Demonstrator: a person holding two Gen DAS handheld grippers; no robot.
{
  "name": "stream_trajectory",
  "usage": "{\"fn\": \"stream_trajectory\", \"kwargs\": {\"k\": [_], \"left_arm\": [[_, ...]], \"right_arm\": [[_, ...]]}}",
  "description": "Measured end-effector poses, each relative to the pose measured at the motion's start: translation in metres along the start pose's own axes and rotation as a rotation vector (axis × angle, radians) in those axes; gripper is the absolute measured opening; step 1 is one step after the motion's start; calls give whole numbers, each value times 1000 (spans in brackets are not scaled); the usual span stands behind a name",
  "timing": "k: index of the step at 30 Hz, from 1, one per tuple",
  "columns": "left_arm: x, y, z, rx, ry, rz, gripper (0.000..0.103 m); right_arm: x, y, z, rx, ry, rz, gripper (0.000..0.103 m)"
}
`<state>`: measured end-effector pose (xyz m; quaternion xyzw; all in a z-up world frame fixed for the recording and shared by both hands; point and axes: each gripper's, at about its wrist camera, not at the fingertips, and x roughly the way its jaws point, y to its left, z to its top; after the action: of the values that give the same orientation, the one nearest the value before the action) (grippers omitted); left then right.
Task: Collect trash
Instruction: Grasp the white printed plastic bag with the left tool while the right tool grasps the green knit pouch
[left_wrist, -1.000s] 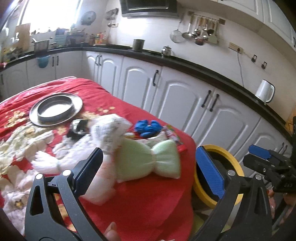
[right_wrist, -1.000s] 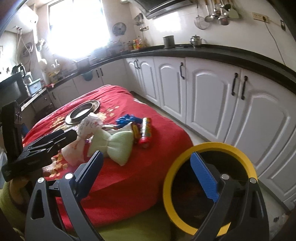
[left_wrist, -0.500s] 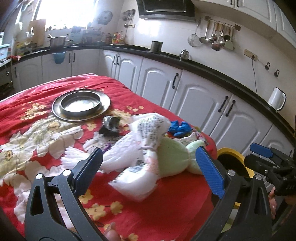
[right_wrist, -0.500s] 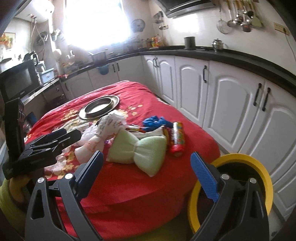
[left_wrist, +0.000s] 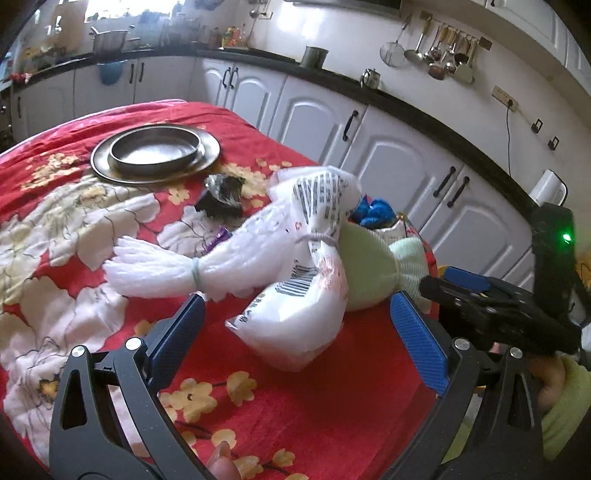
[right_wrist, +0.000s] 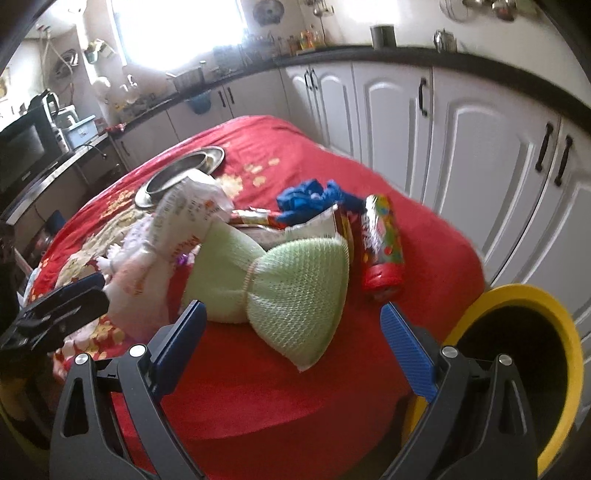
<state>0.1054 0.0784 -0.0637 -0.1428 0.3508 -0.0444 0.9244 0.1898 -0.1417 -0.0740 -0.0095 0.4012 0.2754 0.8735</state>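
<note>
Trash lies heaped on a red flowered tablecloth (left_wrist: 332, 387). A white printed plastic bag (left_wrist: 310, 295) sits straight ahead of my open left gripper (left_wrist: 295, 343), with a white foam net (left_wrist: 173, 269) to its left and a green foam net (left_wrist: 369, 273) behind. My open right gripper (right_wrist: 291, 343) hovers just short of the green foam net (right_wrist: 291, 295). Beyond it lie a red printed can (right_wrist: 382, 243), a crumpled blue glove (right_wrist: 314, 199) and a snack wrapper (right_wrist: 258, 218). A yellow-rimmed bin (right_wrist: 554, 354) stands low at the right.
A steel bowl on a steel plate (left_wrist: 155, 151) rests at the far left of the table, with a crumpled dark wrapper (left_wrist: 225, 195) near it. White cabinets (right_wrist: 461, 147) under a black counter run behind the table. A white kettle (left_wrist: 550, 192) stands on the counter.
Both grippers have moved in over the table toward the heap. The plastic bag now sits between the left fingers' line, the green net before the right ones. Nothing was grasped.
</note>
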Motion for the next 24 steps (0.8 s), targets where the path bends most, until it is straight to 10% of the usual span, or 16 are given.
{"fn": "stream_trajectory", "kwargs": {"k": [6, 12, 24], "left_arm": [[16, -2, -6, -4, 48, -13, 92], [22, 3, -10, -41, 68, -37, 85], [21, 6, -10, -68, 80, -51, 59]], "right_arm": [[22, -9, -2, 45, 48, 54, 91], [25, -11, -8, 73, 81, 127, 51], [-1, -3, -16, 74, 88, 114, 46]]}}
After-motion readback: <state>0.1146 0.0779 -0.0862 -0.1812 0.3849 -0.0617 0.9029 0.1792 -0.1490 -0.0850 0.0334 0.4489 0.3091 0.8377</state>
